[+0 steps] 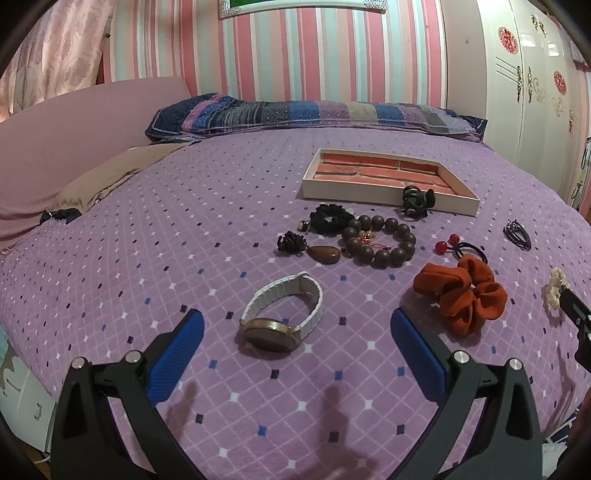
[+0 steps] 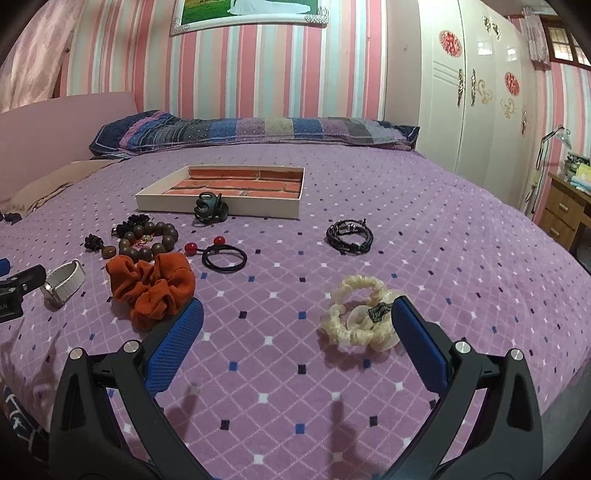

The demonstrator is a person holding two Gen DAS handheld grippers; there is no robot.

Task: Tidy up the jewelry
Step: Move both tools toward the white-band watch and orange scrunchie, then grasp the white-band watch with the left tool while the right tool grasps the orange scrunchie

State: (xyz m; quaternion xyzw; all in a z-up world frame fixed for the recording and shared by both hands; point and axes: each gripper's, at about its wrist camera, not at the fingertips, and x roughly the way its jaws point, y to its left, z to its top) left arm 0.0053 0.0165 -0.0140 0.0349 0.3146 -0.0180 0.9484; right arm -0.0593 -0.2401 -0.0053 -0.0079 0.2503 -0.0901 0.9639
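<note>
Lying on bedspread (image 1: 184, 236): white-strapped watch (image 1: 282, 314); both claws spread.

Cream scrunchie (image 1: 553, 295) half hidden behind right claw (image 1: 576, 317) (itself cut by edge); framed picture (image 2: 247, 13) cropped at top.

No readable text; small dark tag on cream scrunchie (image 2: 360, 321) perhaps printed, too blurred
</note>
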